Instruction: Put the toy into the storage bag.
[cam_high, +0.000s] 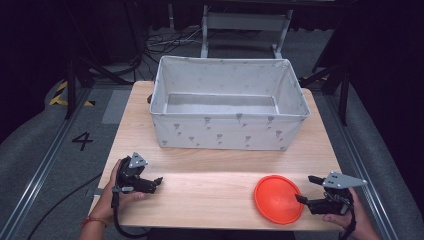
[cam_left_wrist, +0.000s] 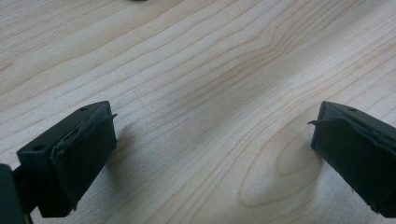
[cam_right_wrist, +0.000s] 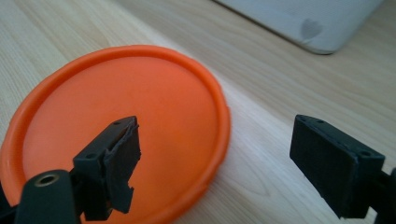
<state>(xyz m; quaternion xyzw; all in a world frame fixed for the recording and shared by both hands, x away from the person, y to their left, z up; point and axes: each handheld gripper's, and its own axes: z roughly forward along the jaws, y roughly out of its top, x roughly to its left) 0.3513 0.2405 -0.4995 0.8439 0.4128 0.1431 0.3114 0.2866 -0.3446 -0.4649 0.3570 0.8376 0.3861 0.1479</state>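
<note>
Near edge first: we see the right gripper (cam_high: 304, 188) at the front right corner of the tabletop (cam_high: 210, 195), held in a hand (cam_high: 350, 220) coming in from the bottom. Its jaws stand wide apart, nothing pinched between them. In the right gripper view one jaw hangs over the orange plate (cam_right_wrist: 154, 107), the other over bare wood beside its rim; we can't tell whether either jaw touches the plate.

The orange plate (cam_high: 278, 198) lies flat near the front edge, right of centre, just left of the right gripper.

The left gripper (cam_high: 159, 181) sits near the front left corner, gripped by the other hand (cam_high: 112, 192), jaws pointing toward the middle of the table. The left gripper view shows both jaws spread wide over bare wood grain, holding nothing.

Farther back, a white fabric bin (cam_high: 165, 107) with small grey prints fills most of the rear half of the tabletop, well apart from plate and grippers. Its inside looks empty.
</note>
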